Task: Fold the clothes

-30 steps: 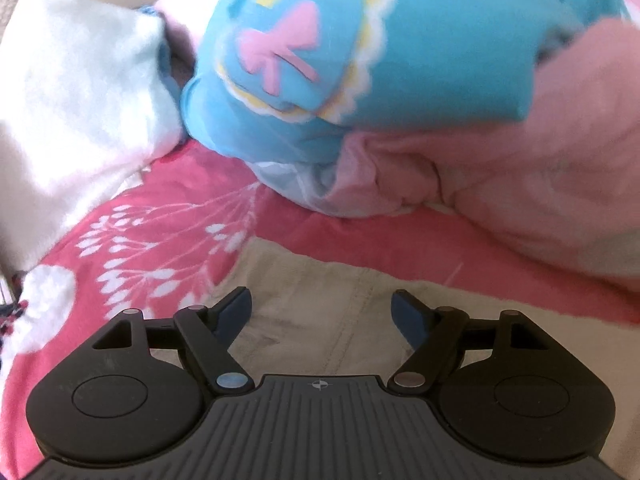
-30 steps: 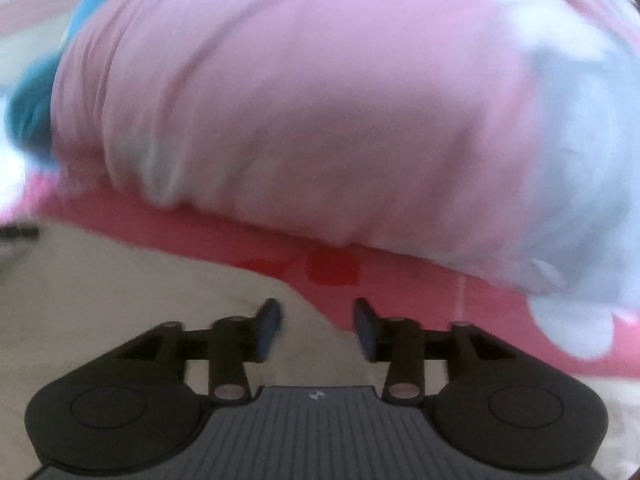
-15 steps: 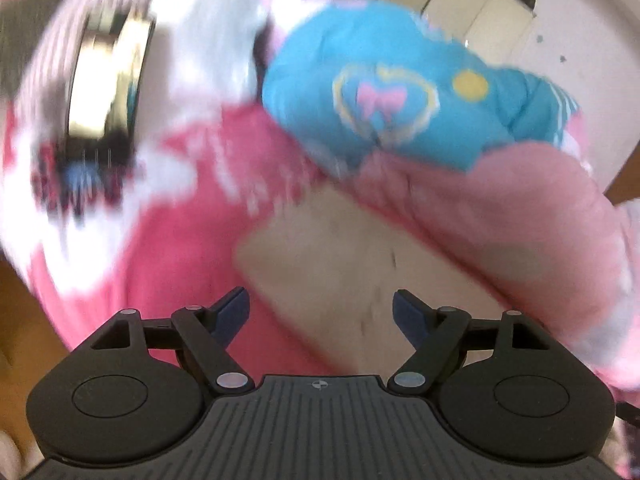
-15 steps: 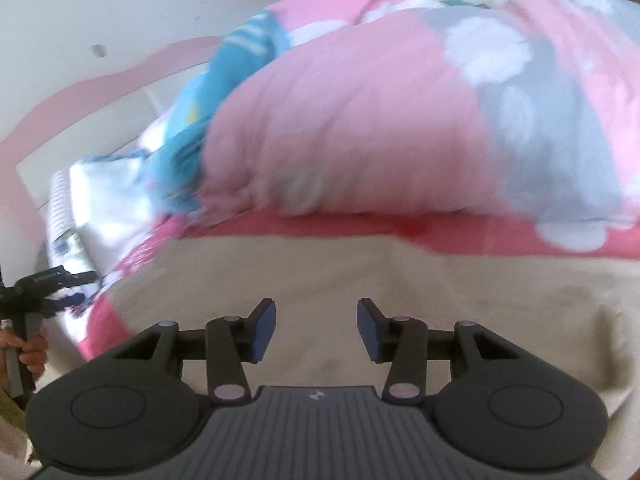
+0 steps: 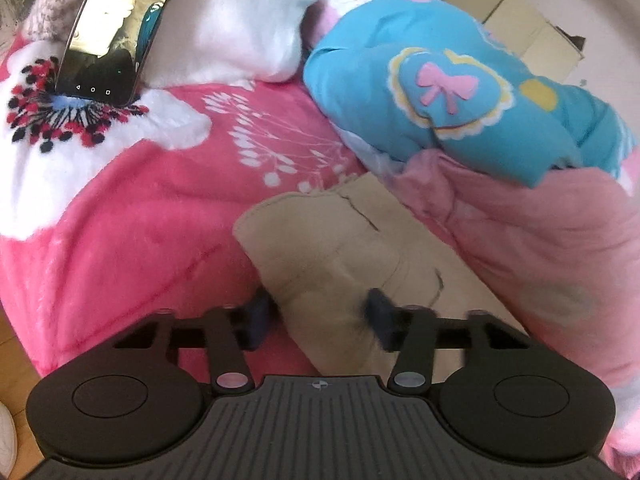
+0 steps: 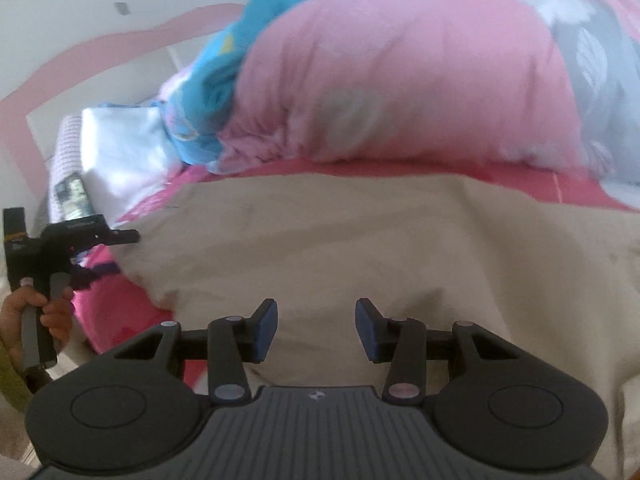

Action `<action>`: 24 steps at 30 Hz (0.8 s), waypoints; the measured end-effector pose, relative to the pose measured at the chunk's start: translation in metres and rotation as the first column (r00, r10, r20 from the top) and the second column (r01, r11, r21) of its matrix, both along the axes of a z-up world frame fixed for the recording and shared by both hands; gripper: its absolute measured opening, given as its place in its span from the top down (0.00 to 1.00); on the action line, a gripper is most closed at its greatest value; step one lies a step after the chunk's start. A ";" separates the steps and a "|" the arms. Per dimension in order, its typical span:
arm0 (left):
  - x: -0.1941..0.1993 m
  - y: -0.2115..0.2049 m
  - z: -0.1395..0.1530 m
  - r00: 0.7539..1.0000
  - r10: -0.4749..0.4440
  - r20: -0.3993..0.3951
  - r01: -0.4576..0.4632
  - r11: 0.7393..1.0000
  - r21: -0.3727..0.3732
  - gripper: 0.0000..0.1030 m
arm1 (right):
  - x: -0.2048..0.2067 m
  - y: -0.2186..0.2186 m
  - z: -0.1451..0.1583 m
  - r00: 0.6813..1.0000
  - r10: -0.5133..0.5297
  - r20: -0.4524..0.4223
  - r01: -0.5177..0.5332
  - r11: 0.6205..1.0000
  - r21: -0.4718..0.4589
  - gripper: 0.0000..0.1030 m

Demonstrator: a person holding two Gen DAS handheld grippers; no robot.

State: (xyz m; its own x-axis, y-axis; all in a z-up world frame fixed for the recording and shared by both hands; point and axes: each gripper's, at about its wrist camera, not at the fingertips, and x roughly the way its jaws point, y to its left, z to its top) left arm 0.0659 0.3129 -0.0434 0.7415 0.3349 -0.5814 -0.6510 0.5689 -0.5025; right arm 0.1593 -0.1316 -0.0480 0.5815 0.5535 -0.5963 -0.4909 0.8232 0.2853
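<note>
The pink blanket point(image 5: 132, 216) covers the bed, with a heap of bedding point(image 6: 400, 64) bunched along the far side. The beige garment point(image 6: 360, 240) lies spread across the blanket right up against that heap, one end bunched and raised at the near edge.

The left gripper point(image 5: 318, 312) has its fingers either side of that raised fold; the picture is smeared there, so I'd guess they are closing on it but cannot tell for sure. The right gripper point(image 6: 316, 328) hangs over the cloth with its fingers apart, holding nothing.

A shallow pinch could let the fold slip out. Pulling one-handed may drag the cloth crooked, or snag the blanket's pile. The phone point(image 5: 108, 36) propped behind could topple if the blanket shifts.
</note>
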 end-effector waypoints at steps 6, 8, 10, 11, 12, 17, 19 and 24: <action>-0.009 0.006 -0.003 1.000 -0.018 0.026 0.018 1.000 -0.009 0.75 | -0.001 -0.003 -0.010 0.999 -0.036 -0.036 0.035 0.999 -0.016 0.58; -0.013 0.008 -0.005 0.999 -0.026 0.036 0.026 1.000 -0.013 0.75 | -0.001 -0.006 -0.011 0.998 -0.041 -0.045 0.040 0.999 -0.017 0.59; -0.017 0.010 -0.006 0.998 -0.034 0.047 0.035 0.999 -0.017 0.75 | 0.000 -0.008 -0.012 0.998 -0.043 -0.053 0.043 0.999 -0.012 0.59; -0.019 0.011 -0.007 0.998 -0.038 0.052 0.039 0.999 -0.019 0.73 | 0.001 -0.009 -0.012 0.997 -0.045 -0.055 0.044 0.999 -0.010 0.59; -0.020 0.012 -0.007 0.997 -0.042 0.057 0.043 0.999 -0.021 0.70 | 0.001 -0.009 -0.013 0.997 -0.046 -0.058 0.046 0.999 -0.007 0.60; -0.032 0.015 -0.008 0.996 -0.051 0.078 0.053 0.998 -0.024 0.56 | 0.001 -0.010 -0.015 0.997 -0.049 -0.063 0.048 0.999 -0.011 0.59; -0.047 0.007 0.002 0.998 0.009 0.056 -0.010 1.000 0.018 0.47 | 0.001 -0.009 -0.015 0.997 -0.049 -0.057 0.048 0.999 -0.015 0.58; -0.061 -0.033 0.037 0.998 0.046 0.051 -0.056 0.974 0.221 0.45 | -0.002 -0.009 -0.018 0.998 -0.052 -0.034 0.052 0.999 -0.009 0.57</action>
State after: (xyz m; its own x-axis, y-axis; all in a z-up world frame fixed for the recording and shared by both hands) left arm 0.0052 0.2796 -0.0065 0.7439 0.4902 -0.4542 -0.6615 0.6364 -0.3967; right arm 0.1570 -0.1403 -0.0662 0.5885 0.5180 -0.6207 -0.4376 0.8497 0.2943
